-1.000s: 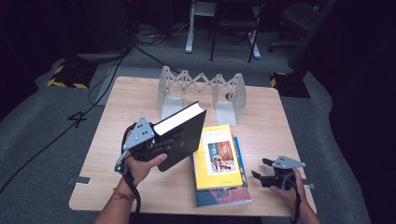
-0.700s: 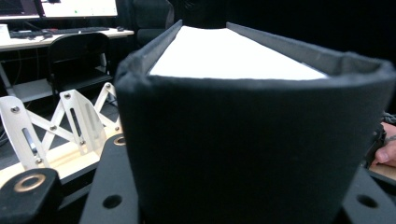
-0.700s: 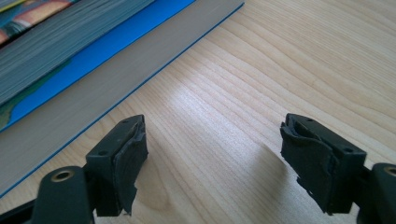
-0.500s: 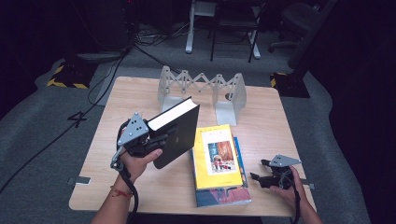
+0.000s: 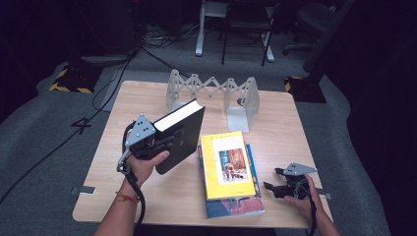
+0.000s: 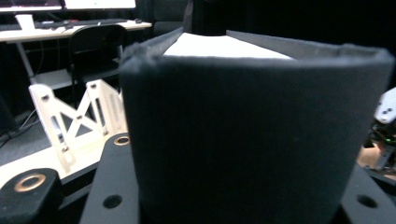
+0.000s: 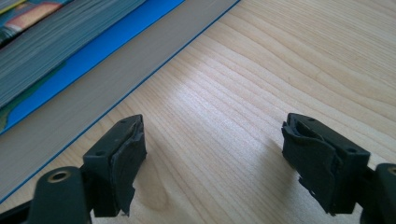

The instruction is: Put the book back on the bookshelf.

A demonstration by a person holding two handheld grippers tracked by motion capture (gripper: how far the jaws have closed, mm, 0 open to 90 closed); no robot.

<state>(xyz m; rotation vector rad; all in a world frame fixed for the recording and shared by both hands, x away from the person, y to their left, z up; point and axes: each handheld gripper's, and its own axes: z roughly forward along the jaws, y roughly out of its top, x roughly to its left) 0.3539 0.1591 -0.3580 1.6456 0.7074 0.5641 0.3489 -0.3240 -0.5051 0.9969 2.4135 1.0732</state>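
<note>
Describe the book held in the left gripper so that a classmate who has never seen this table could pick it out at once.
On the wooden table, in front of the white folding rack, the left gripper holds a thick black book tilted up off the surface. Unlike the colourful books stacked flat beside it, topped by a yellow book, its cover is plain black.

Wooden table (image 5: 147, 196): book stack (image 5: 228, 172), white rack (image 5: 216, 93).

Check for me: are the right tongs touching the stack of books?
Apart. The right gripper view shows the right tongs open over bare table, with wood visible between them and the stack of books.
</note>
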